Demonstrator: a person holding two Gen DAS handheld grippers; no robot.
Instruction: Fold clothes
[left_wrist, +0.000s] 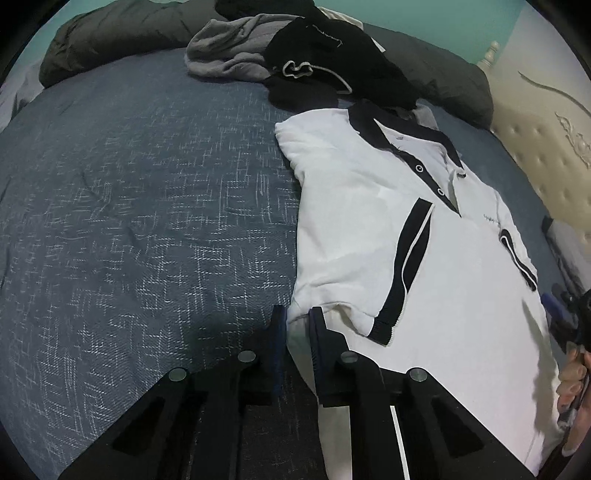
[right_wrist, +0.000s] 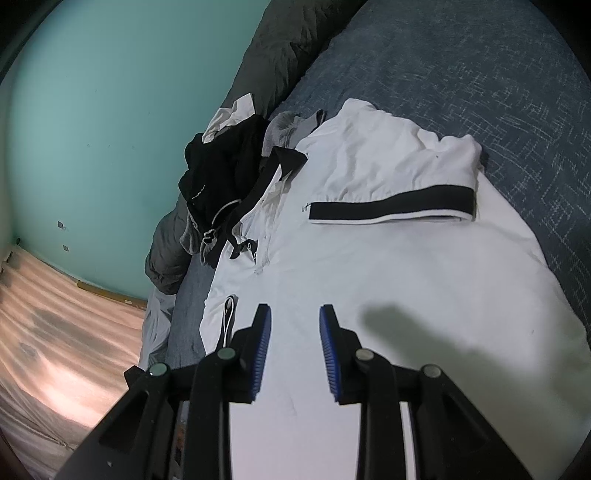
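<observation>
Fingers, left view: the left gripper (left_wrist: 297, 325) has its two black fingers drawn close, only a slim gap between them, and the white shirt's side edge runs into that gap; the pads look pinched onto the cloth.
Shirt, left view: a white polo shirt (left_wrist: 369, 206) with a black collar, a black button placket with two snaps, and black-and-white bands on the sleeves.
Lie of it, left view: spread flat on the blue bedspread (left_wrist: 147, 192), collar away from the fingers; one sleeve is folded in over the chest, its black cuff just beside the fingertips.
Pile, left view: a black garment (left_wrist: 325, 62) and a grey garment (left_wrist: 229, 48) heaped beyond the collar, the black one touching it.
Far edge, left view: the right gripper (left_wrist: 565, 310) shows at the shirt's opposite side, a hand (left_wrist: 574, 384) around its handle.
Fingers, right view: the right gripper (right_wrist: 295, 332) stands partly open, blue pads apart, with nothing between them.
Shirt, right view: the same white shirt fills the space below and ahead of the fingers; whether the tips touch the cloth I cannot tell.
Sleeve, right view: the folded-in sleeve with its black band lies well ahead of the fingers.
Room, right view: teal wall (right_wrist: 110, 129) to the left, pale floor below it.
</observation>
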